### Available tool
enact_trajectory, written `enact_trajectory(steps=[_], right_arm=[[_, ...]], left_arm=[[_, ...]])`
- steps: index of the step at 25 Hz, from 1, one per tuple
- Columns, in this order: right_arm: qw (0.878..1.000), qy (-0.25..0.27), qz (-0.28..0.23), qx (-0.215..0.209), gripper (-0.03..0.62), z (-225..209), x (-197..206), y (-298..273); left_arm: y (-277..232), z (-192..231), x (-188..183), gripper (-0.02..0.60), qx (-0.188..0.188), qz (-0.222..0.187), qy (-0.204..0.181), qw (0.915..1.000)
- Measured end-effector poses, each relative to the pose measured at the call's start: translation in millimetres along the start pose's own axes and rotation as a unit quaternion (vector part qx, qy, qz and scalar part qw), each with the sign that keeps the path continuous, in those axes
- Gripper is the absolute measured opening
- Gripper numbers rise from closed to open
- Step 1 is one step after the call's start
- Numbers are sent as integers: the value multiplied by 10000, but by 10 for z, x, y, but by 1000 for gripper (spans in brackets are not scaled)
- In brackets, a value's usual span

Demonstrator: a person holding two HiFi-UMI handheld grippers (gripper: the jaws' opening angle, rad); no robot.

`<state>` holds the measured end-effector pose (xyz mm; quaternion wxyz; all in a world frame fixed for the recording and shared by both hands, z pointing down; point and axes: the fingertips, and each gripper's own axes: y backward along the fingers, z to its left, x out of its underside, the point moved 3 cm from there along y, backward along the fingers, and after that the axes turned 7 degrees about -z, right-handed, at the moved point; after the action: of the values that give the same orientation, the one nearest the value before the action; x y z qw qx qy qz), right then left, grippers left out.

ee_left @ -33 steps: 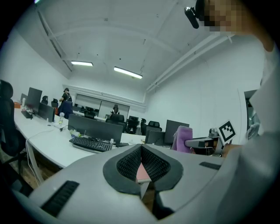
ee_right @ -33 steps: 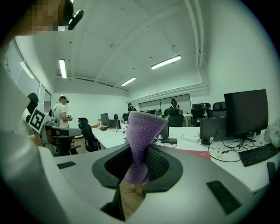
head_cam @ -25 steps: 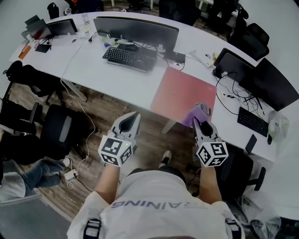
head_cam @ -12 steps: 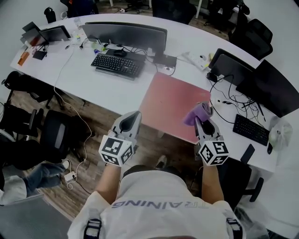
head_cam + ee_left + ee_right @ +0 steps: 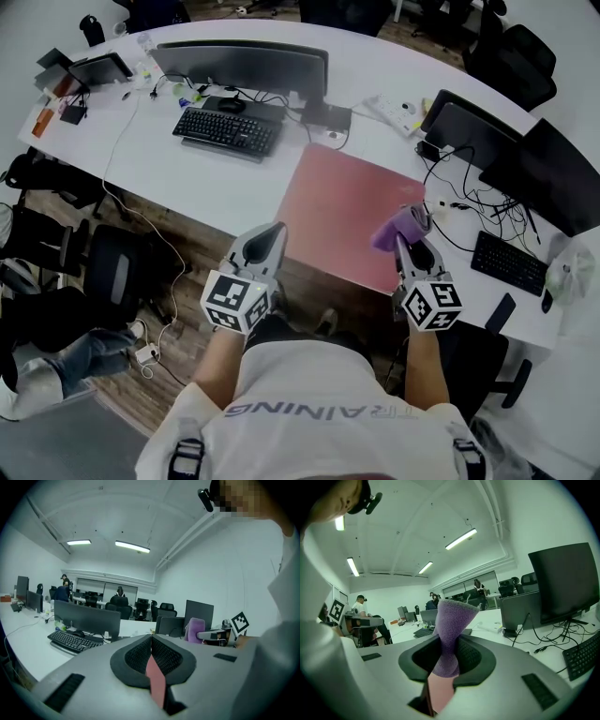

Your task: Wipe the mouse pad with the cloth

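head view: looking down on a pink mouse pad (image 5: 342, 202) lying flat on the white desk (image 5: 187, 183), close to the front edge. black keyboard (image 5: 225, 131) further back and off to the left. right gripper (image 5: 405, 242) squeezed tight on the purple cloth (image 5: 398, 225), held over the pad's near right corner. hard to tell from here whether touching the pad or just above. left gripper (image 5: 270, 232) right by the pad's near left corner, holding nothing.

left gripper view: jaws pressed together with nothing between them. a thin strip of pink pad showing below.

right gripper view: jaws pinching the cloth around the middle, top end sticking up and out in front. pink pad showing underneath.

step now, at a guess: bringing the cloth to the pad, wiping probably not started yet. next: lower the cloth onto the pad, then rub back and forth across all of the pink, keeping the squeeze tight to stop any slipping.

against a second ago: closer to the desk now, pad right by both grippers instead of further ahead. same tight hold on the cloth.
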<state>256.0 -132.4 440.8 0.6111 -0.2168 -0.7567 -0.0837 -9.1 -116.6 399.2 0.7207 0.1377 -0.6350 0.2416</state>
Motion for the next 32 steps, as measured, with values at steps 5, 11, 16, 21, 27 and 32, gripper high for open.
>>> enact_trajectory(steps=[5,11,16,21,27,32], right_arm=[[9997,15,82,211,101,90,44,-228],[9984,105,345,428,102,350,95,-812],[9975,115,637,297,102,628,196,-1466],[9936,-54,1125,-10,103,896,536,-2147],[9788,-203,2012,-323,103,1090,1152,-2923],[9632,-299,2640,-411,103,1099,1678,-3532]], left_arm=[[-151,295,29,31,227,46,95,9997],[-358,960,28,31,465,72,216,9987],[-482,1539,68,31,500,122,348,9981],[-510,1948,206,31,550,204,460,9972],[-509,2428,438,31,395,392,742,9957],[-507,2738,624,31,212,509,953,9939]])
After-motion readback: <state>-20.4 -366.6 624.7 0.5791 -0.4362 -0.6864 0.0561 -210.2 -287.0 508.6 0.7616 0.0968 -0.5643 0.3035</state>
